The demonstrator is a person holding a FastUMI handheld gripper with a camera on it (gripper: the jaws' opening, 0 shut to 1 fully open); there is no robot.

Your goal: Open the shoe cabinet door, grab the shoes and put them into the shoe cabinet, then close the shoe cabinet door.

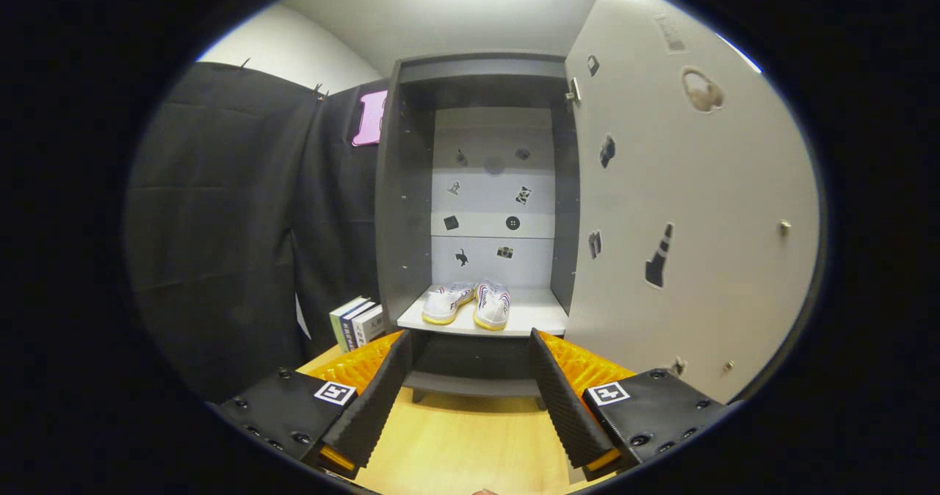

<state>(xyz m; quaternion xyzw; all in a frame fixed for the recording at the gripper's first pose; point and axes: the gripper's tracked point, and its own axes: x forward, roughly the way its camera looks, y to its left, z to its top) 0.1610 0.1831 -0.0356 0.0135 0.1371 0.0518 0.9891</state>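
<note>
My gripper [466, 377] is released, fingers spread with nothing between them, facing the shoe cabinet [411, 208] from across the wooden table [470, 443]. The pair of white sneakers [470, 304] already sits side by side on the shelf [536, 319] inside, toes near its front edge. The door [698, 208] stands wide open beside my right finger. Closing it, I judge, is what remains; swung carelessly, it could clip the toes or bounce back ajar. Books [358, 324] stand just beside the cabinet's left wall.
</note>
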